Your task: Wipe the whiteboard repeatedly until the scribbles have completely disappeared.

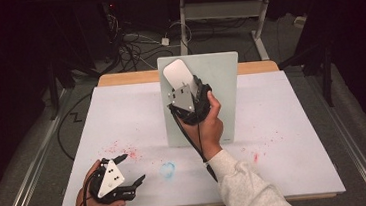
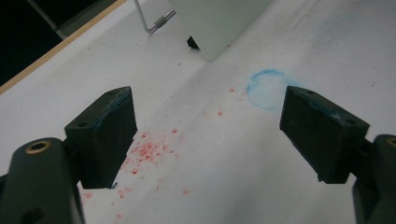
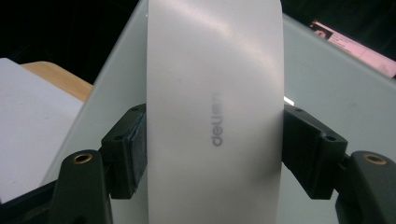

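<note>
The upright whiteboard (image 1: 221, 99) stands just behind the right gripper (image 1: 183, 85), whose jaws clamp the white eraser (image 3: 215, 107) by its sides — keep it flat against the board, pressing evenly. The left gripper (image 1: 129, 170) rests open, empty.

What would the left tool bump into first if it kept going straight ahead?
Probably the white table sheet near the blue chalky ring, since the open left tool tilts downward. If it skimmed above the sheet, the pale green upright board would come next, though depth is unclear.

High view overlooks table (image 1: 121, 113); tool cameras close.
</note>
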`<state>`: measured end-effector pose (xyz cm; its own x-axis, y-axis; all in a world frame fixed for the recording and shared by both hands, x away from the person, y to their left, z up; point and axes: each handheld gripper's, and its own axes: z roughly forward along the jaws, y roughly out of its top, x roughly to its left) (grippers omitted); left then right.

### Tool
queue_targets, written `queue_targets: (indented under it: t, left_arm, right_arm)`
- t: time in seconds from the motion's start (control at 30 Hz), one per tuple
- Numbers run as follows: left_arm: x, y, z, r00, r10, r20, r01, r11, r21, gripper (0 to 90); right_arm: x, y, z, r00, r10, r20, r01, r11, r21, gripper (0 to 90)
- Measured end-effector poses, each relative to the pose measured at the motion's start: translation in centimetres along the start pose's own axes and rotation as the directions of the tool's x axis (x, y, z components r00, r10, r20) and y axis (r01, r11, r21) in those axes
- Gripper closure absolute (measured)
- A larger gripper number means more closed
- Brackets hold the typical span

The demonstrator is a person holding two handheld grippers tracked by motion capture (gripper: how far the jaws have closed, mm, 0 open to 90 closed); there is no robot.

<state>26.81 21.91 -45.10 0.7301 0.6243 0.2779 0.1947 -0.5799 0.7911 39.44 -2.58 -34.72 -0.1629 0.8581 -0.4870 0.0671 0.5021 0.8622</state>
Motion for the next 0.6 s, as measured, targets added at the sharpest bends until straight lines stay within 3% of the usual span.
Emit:
queue_targets:
  t: [0.17, 0.43, 0.6]
  left_arm:
    - [0.0, -0.1, -0.1, 1.0, 0.003, 0.008, -0.003, 0.9999, -0.01, 17.8]
    - [0.0, -0.1, -0.1, 0.9999, 0.006, 0.01, -0.006, 0.9999, -0.011, 17.8]
    - [0.0, -0.1, -0.1, 0.9999, 0.006, 0.01, -0.006, 1.0, -0.006, 17.8]
  right_arm:
    - [0.8, 0.7, 0.2, 0.9996, -0.026, -0.01, 0.026, 1.0, -0.006, 31.3]
    - [4.2, -0.2, -0.1, 0.9869, -0.153, -0.05, 0.153, 0.988, 0.001, 31.3]
    - [3.9, -0.4, -0.2, 0.983, -0.174, -0.058, 0.174, 0.985, 0.004, 31.3]
